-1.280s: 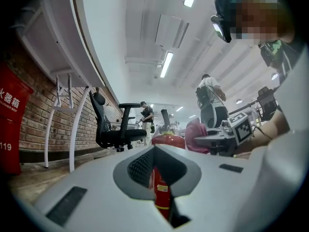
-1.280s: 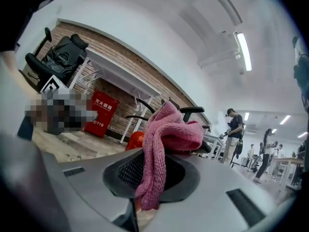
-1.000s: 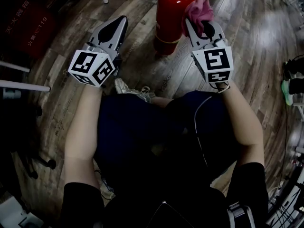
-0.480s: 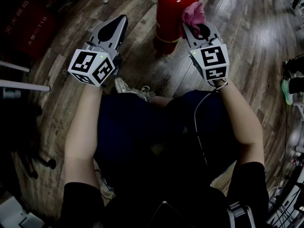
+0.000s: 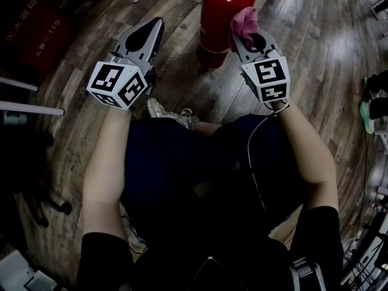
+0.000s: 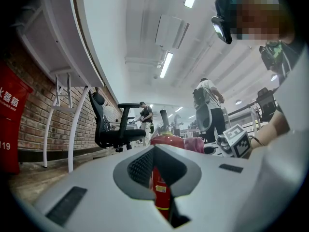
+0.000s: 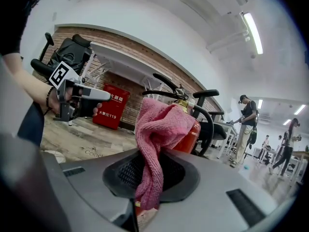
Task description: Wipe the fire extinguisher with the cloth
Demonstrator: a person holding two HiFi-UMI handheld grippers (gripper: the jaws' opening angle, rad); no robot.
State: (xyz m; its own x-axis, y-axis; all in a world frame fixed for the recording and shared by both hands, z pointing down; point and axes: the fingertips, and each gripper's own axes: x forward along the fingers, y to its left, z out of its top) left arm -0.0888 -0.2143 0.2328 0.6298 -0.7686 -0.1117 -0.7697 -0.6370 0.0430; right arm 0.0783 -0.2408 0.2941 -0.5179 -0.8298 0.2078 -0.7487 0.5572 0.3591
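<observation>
Clamped on the cloth (image 5: 244, 20), my right hand-held gripper (image 5: 245, 35) has edged left, pressing it against the extinguisher (image 5: 216, 17) ahead, so wiping's starting.

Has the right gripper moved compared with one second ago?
Yes. The right gripper, shut on the cloth, has shifted left, closer against the fire extinguisher.

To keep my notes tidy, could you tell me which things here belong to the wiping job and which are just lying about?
Job in hand: fire extinguisher; pink cloth; right gripper, shut on the cloth.

Lying about: red cabinet by the brick wall; black office chair; left gripper, shut and empty.
</observation>
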